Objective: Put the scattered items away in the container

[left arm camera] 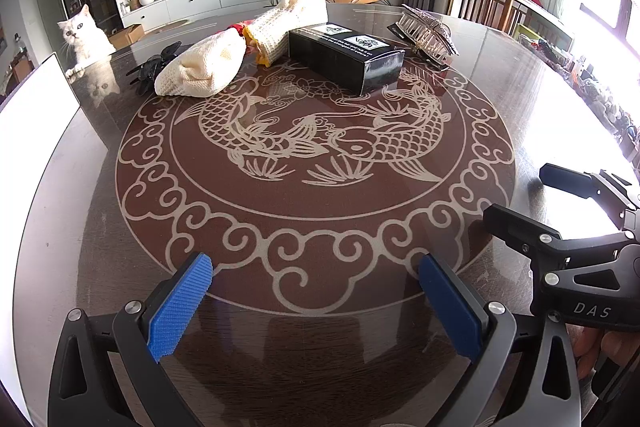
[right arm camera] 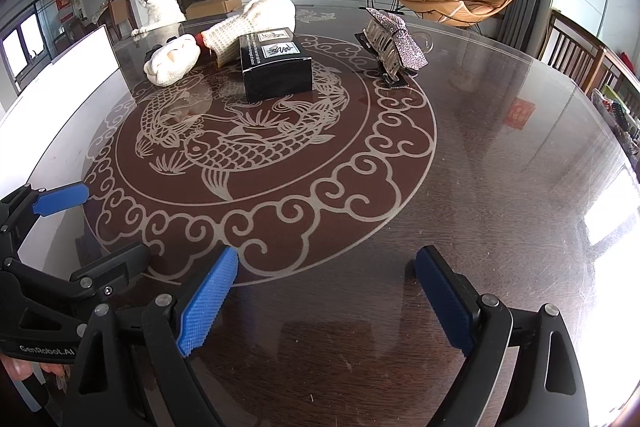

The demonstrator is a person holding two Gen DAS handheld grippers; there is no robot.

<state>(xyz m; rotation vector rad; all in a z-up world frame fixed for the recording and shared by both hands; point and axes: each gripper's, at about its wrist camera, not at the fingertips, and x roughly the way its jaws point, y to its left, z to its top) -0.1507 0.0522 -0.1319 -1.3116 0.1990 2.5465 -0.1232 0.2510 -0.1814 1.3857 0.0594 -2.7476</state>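
Both jaws spread wide, holding nothing: left hand-held gripper point(left arm camera: 316, 301), right hand-held gripper point(right arm camera: 326, 301), low over table point(right arm camera: 480, 187). Toward far edge: black box point(left arm camera: 346, 57), knitted socks point(left arm camera: 202, 67), glittery hair clip point(left arm camera: 426, 35).

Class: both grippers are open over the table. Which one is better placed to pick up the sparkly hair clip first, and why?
Probably the right gripper. The sparkly hair clip lies on the right side of the table, beyond the black box. The left gripper sits nearer the knitted items.

Two low, forward-facing wrist views side by side, near the table point(left arm camera: 304, 339), sharing its far black box point(right arm camera: 276, 69).
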